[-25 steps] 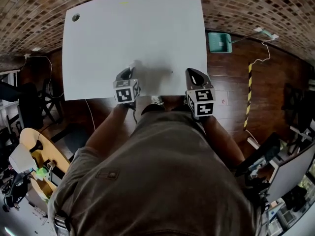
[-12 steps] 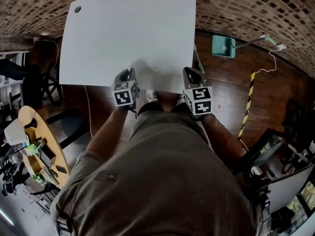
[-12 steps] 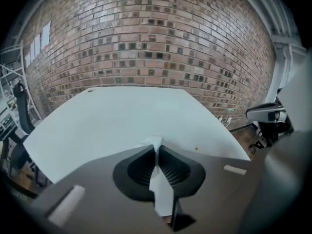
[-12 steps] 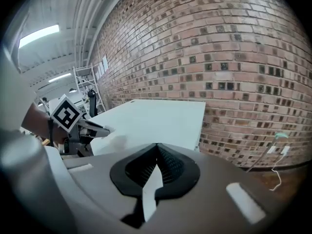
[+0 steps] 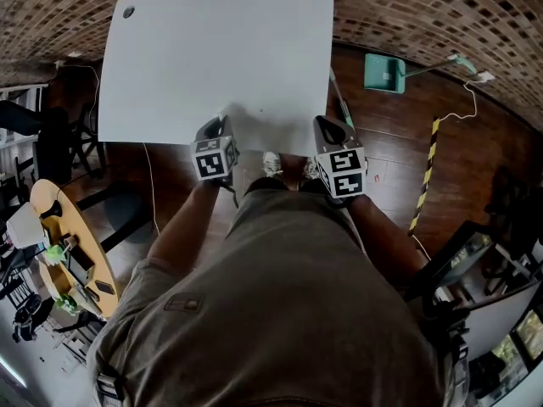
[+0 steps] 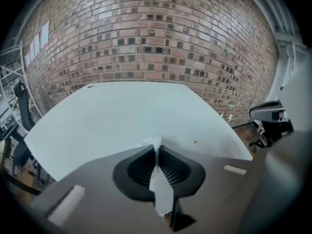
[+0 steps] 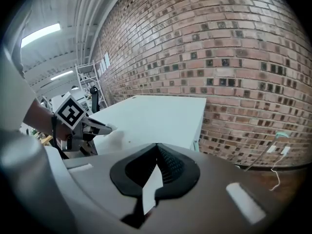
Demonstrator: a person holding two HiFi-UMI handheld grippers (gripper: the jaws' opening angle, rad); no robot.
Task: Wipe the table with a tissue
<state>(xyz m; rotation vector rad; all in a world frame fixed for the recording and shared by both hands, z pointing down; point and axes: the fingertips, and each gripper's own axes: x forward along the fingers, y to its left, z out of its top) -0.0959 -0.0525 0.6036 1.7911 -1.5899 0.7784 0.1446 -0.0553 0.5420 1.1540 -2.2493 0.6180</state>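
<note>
One white tabletop (image 5: 221, 49) takes up most of the head view and appears bare apart from a small dark hole (image 5: 128, 12) at its far left corner and a tiny brownish speck (image 6: 195, 142) close to the near edge. Two grippers are held at that near edge. The left gripper (image 5: 219, 125) is set over the edge somewhat left of centre, and the right gripper (image 5: 329, 127) is held by the near right corner. The left jaws are seen pressed together on a white tissue (image 6: 154, 141), of which only a small crumpled tuft shows beyond the tips. The tissue is therefore at the near edge of the tabletop, but contact with the surface cannot be confirmed from any view. The right jaws are seen brought together with nothing noted between them. The wiping step is judged to be in hand, with most of the surface apparently still to be covered. For a good pass, the tuft should be lowered until it is flattened on the surface. The strokes should be overlapped from far edge to near, and the speck should be passed over. Pressure should be kept light so that the small tuft is not dragged out of the jaws or torn.
</note>
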